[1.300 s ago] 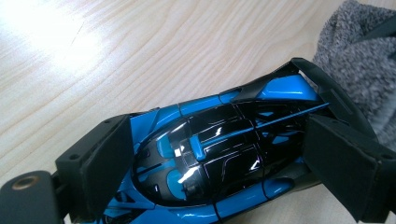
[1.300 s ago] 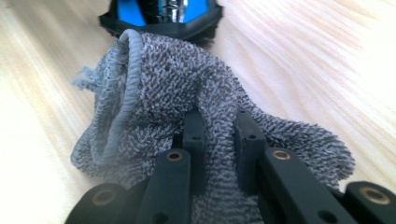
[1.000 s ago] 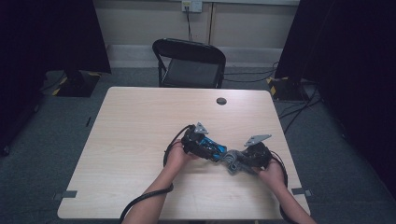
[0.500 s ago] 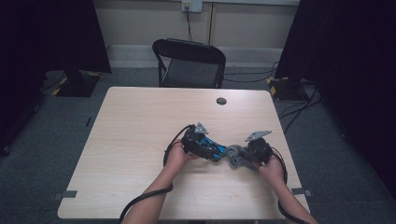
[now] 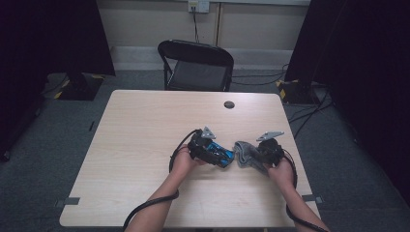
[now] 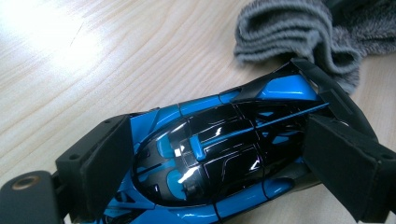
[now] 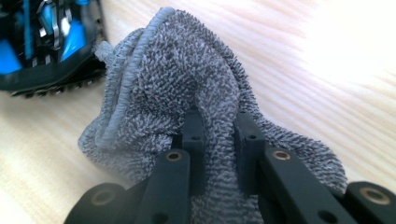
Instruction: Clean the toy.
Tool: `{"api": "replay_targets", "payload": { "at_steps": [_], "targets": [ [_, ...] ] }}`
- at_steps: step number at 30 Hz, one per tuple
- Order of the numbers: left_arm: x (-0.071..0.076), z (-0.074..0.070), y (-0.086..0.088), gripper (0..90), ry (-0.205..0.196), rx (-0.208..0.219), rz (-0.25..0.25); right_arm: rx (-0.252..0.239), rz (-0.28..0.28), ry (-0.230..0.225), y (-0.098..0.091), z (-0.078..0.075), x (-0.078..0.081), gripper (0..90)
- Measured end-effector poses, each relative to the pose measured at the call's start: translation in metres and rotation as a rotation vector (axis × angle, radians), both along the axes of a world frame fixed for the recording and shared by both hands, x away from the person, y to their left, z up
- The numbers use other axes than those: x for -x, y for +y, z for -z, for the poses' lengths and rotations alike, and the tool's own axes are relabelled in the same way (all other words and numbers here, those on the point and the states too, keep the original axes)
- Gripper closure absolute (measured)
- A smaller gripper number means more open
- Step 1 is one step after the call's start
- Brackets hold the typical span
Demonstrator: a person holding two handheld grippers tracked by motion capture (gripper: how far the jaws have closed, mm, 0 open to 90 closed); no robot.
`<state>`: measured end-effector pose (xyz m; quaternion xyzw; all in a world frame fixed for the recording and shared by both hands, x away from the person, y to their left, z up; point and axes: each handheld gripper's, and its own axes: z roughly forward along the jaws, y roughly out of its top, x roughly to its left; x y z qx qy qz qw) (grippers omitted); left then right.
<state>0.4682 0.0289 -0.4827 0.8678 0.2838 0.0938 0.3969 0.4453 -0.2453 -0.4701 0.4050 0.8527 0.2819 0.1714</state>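
Currently, the work in hand appears to be wiping a toy car with a cloth. Nearest the person, at the near-right part of the table (image 5: 145, 145), the left gripper (image 5: 212, 153) is clenched on the blue-and-black toy car (image 6: 219, 154): in the left gripper view one black pad presses each end of the body, so the car's long axis runs across the span from jaw to jaw. The car rests low over the wood; whether its wheels touch the surface cannot be told.

Just beside it, the right gripper (image 5: 258, 155) grasps the grey terry cloth (image 7: 177, 93). In the right gripper view its jaws stand nearly together with a fold of cloth pinched between them, and the rest bunches out ahead of the tips.

The relation that matters: the cloth lies directly off the car's tail end, touching or nearly touching it, with the car to the left of the right gripper in the high view. The right hand is therefore the one placed to carry the cloth along the car's length.

The car's underside and far flank are hidden, and the left gripper view cuts off its nose. Farther off stand a grommet (image 5: 229, 104) at the table's far edge and a black folding chair (image 5: 196, 65).
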Motion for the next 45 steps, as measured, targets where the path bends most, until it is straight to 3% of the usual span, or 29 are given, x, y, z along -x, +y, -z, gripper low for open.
{"api": "replay_targets", "payload": {
  "at_steps": [7, 12, 20, 26, 30, 45],
  "targets": [
    [0.001, 0.001, 0.000, 9.2, -0.004, 0.005, -0.002, -0.029, 0.065, -0.010, -0.001, -0.010, -0.006, 77.7],
    [0.001, 0.001, 0.000, 9.2, -0.003, 0.006, -0.002, -0.017, 0.080, -0.014, 0.006, -0.014, -0.012, 77.5],
    [0.001, 0.001, 0.000, 9.2, -0.003, 0.006, -0.002, -0.030, 0.123, -0.008, 0.020, -0.019, -0.027, 77.3],
    [0.002, 0.001, 0.000, 9.2, -0.008, 0.016, -0.004, -0.074, 0.190, 0.002, 0.026, -0.026, -0.041, 77.3],
    [0.002, 0.002, 0.000, 9.2, -0.009, 0.020, -0.005, -0.077, 0.215, 0.001, 0.030, -0.027, -0.050, 77.3],
    [0.002, 0.002, 0.001, 9.3, -0.011, 0.025, -0.005, -0.086, 0.206, -0.007, 0.072, -0.026, -0.072, 77.2]
  ]
}}
